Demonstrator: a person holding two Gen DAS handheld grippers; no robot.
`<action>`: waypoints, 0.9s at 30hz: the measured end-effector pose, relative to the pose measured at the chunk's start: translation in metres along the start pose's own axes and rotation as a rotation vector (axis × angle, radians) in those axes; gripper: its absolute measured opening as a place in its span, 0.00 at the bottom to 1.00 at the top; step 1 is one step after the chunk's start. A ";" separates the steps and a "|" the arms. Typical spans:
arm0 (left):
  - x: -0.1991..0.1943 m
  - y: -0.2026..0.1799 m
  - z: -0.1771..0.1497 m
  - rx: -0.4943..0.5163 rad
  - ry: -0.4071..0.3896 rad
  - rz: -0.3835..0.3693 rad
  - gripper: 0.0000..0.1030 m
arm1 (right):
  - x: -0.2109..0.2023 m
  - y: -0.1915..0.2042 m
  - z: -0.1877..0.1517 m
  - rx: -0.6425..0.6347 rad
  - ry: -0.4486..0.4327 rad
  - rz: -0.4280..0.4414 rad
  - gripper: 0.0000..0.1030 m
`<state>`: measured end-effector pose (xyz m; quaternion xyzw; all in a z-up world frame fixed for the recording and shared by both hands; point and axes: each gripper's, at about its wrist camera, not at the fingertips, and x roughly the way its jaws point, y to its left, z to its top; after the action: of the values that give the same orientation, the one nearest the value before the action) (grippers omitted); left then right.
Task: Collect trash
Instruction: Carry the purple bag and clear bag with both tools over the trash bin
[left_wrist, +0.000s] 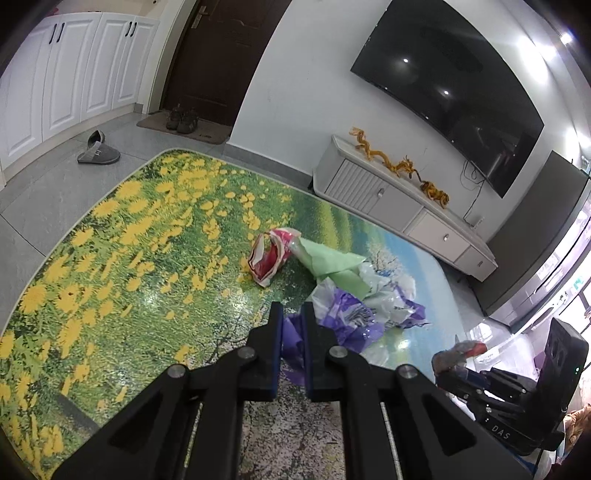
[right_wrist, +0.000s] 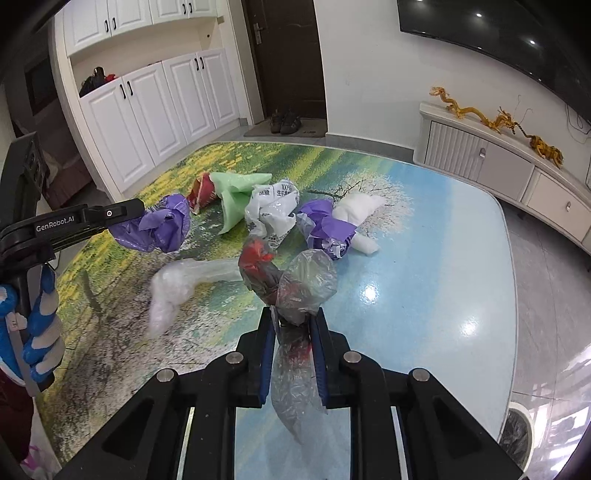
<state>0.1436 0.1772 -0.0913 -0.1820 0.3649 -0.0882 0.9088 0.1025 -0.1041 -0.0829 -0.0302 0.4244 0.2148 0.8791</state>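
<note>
My left gripper (left_wrist: 291, 317) is shut on a crumpled purple plastic bag (left_wrist: 293, 343); from the right wrist view it shows at the left (right_wrist: 142, 216) holding that bag (right_wrist: 162, 225) above the rug. My right gripper (right_wrist: 293, 325) is shut on a clear plastic bag with red inside (right_wrist: 295, 284), lifted off the rug; it also shows in the left wrist view (left_wrist: 461, 354). On the rug lie a red wrapper (left_wrist: 267, 256), a green bag (left_wrist: 328, 264), a white printed bag (right_wrist: 273, 210), a purple-and-white bag (right_wrist: 327, 229), white stuffing (right_wrist: 362, 210) and a clear bag (right_wrist: 184, 284).
A flower-and-sky printed rug (left_wrist: 110, 258) covers the floor. A white TV cabinet (left_wrist: 399, 199) with golden dragon figures stands by the wall under a TV (left_wrist: 454, 81). White cupboards (right_wrist: 159, 110), a dark door, shoes (left_wrist: 181, 118) and a grey slipper (left_wrist: 98, 151) are beyond. A bin (right_wrist: 517, 432) sits at the lower right.
</note>
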 end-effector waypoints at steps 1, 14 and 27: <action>-0.004 -0.001 0.001 0.001 -0.008 -0.002 0.08 | -0.005 0.000 -0.001 0.006 -0.007 0.002 0.17; -0.061 -0.033 -0.001 0.030 -0.090 -0.048 0.08 | -0.074 -0.007 -0.022 0.101 -0.106 -0.011 0.17; -0.085 -0.100 -0.010 0.100 -0.115 -0.134 0.08 | -0.142 -0.043 -0.056 0.215 -0.214 -0.085 0.17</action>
<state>0.0728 0.1079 -0.0043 -0.1651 0.2941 -0.1565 0.9283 0.0014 -0.2065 -0.0166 0.0690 0.3473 0.1325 0.9258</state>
